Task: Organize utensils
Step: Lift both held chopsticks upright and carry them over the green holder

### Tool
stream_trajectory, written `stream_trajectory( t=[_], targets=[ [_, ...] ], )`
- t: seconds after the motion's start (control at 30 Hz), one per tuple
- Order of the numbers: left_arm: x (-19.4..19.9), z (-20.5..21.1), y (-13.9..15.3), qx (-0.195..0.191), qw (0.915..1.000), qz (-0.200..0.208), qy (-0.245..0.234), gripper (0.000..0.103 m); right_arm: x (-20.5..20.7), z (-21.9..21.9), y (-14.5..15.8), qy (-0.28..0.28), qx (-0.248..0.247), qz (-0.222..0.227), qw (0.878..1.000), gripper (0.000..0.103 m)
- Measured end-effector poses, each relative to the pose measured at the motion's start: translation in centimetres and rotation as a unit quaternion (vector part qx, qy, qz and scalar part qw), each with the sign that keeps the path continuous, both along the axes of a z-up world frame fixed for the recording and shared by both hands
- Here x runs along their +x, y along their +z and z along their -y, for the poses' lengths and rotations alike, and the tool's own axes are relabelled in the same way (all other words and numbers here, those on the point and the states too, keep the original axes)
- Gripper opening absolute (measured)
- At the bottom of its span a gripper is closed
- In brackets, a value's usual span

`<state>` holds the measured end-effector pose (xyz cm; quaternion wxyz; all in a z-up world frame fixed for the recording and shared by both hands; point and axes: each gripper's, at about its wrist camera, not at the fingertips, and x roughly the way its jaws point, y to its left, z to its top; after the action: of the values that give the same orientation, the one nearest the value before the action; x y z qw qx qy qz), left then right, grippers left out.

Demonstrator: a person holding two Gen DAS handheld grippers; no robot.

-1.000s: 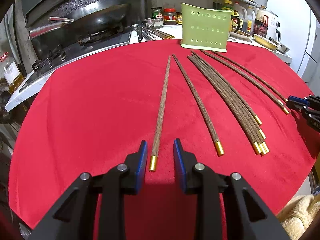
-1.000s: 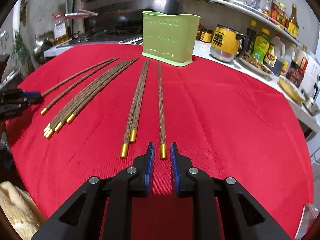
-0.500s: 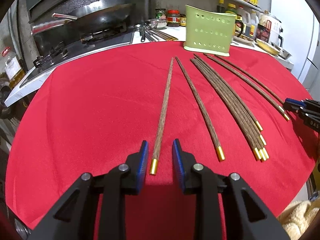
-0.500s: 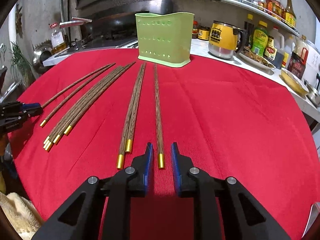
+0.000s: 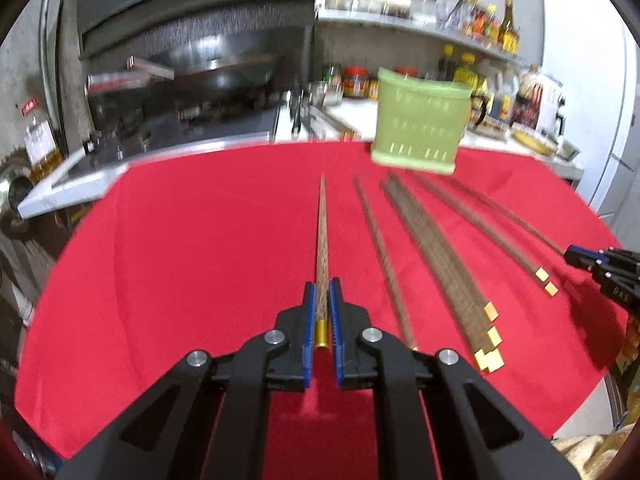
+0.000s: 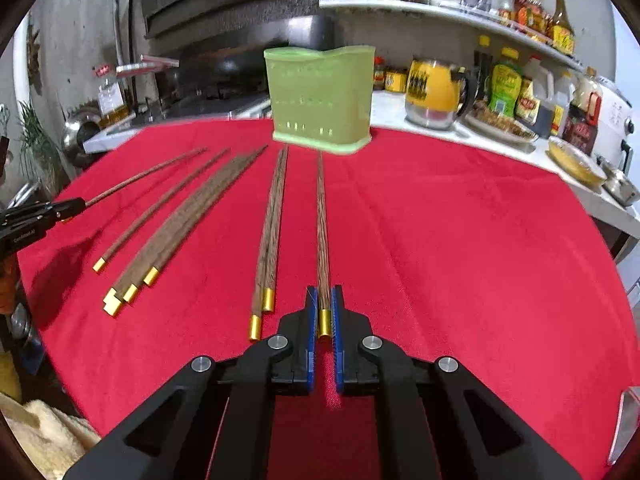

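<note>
Gripping one gold-capped chopstick (image 5: 321, 248) in the left claw (image 5: 322, 300) and another (image 6: 322, 232) in the right claw (image 6: 324, 304), barely started: remaining chopsticks (image 6: 176, 224) lie on the red worktop (image 6: 460, 248), green holder (image 6: 322, 100) far off.

Little lettering was legible: the black body of the right gripper (image 5: 618, 280), seen from the left wrist view, bore white letters beginning "DA", the rest cut off; labels on the shelf bottles (image 6: 560, 32) and counter jars (image 5: 356, 82) were too blurred to read
</note>
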<state>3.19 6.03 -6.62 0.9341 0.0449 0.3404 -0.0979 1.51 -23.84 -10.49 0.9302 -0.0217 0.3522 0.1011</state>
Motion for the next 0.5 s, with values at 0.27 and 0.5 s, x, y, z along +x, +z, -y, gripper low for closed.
stream_trajectory(
  t=[0.27, 0.5],
  targets=[
    [-2.5, 0.1, 8.8, -0.032, 0.9907, 0.131, -0.018, 0.007, -2.9, 0.8, 8.6, -0.018, 0.033, 0.116, 0.993, 0.007],
    [-3.0, -0.1, 12.7, -0.049, 0.9815, 0.184, -0.021, 0.007, -4.2, 1.0, 15.2, -0.021, 0.038, 0.189, 0.981, 0.007]
  ],
)
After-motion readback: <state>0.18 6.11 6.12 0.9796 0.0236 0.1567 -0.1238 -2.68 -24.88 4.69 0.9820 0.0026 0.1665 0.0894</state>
